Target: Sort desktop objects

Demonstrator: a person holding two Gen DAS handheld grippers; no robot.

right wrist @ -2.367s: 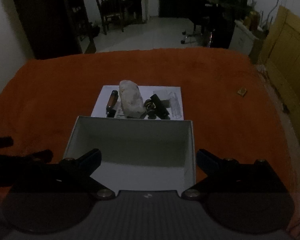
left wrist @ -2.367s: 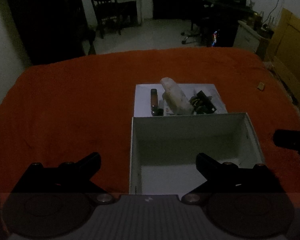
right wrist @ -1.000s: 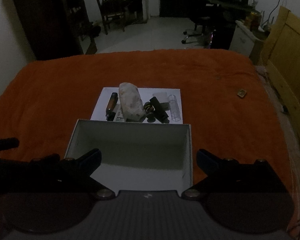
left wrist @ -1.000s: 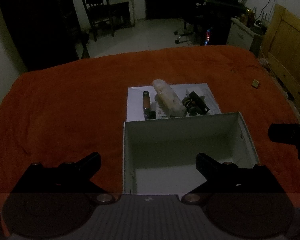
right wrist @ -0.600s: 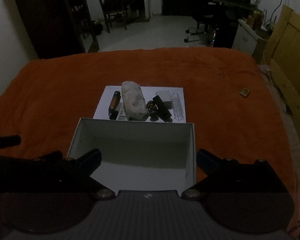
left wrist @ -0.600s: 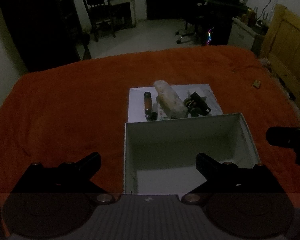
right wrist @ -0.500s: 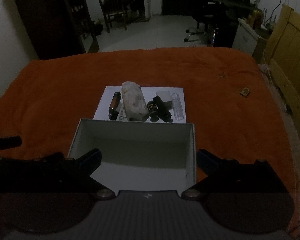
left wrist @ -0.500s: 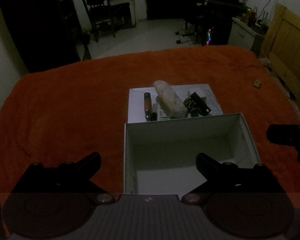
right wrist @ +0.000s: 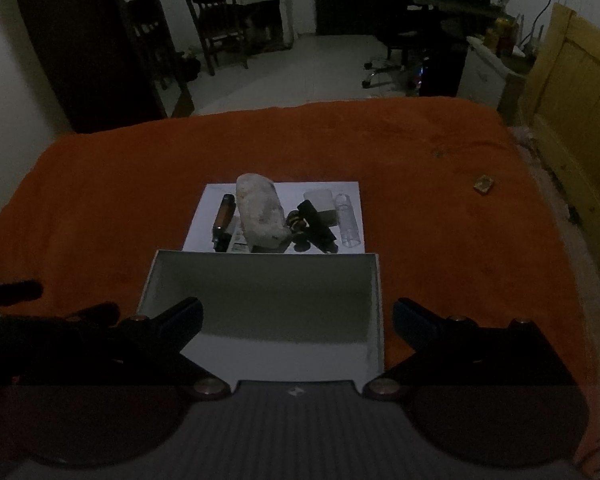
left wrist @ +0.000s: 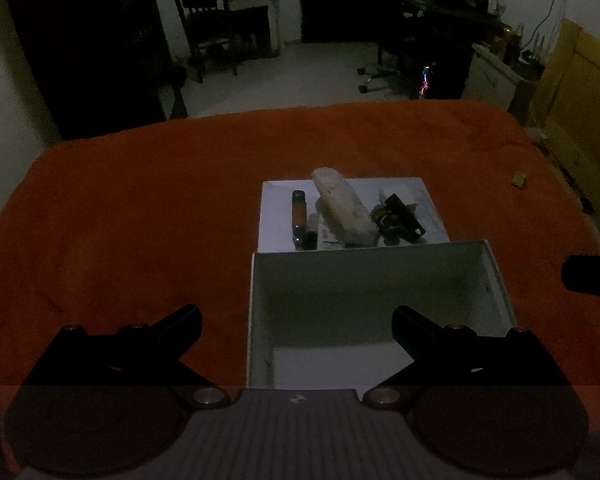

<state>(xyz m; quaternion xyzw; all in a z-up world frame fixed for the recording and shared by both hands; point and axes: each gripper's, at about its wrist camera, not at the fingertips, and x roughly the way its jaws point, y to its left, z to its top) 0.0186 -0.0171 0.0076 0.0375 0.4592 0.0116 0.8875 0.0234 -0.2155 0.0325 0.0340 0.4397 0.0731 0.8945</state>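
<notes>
An empty white box (left wrist: 496,276) (right wrist: 374,300) sits on the orange cloth. Behind it lies a white sheet (left wrist: 272,208) (right wrist: 348,196) carrying a pale lumpy bundle (left wrist: 342,208) (right wrist: 260,212), a brown tube (left wrist: 299,214) (right wrist: 223,216), a black device (left wrist: 402,218) (right wrist: 316,226) and a clear tube (right wrist: 347,220). My left gripper (left wrist: 296,320) is open and empty over the box's near left corner. My right gripper (right wrist: 296,316) is open and empty over the box's near side.
The orange cloth (left wrist: 140,208) (right wrist: 440,220) covers a wide surface. A small tan object (left wrist: 519,179) (right wrist: 484,184) lies at its far right. A wooden headboard (right wrist: 580,92) runs along the right. A chair (right wrist: 216,20) and a desk stand beyond the far edge.
Both views shifted only slightly; the box and the sheet sit a little differently in frame. Both grippers stayed open and empty.
</notes>
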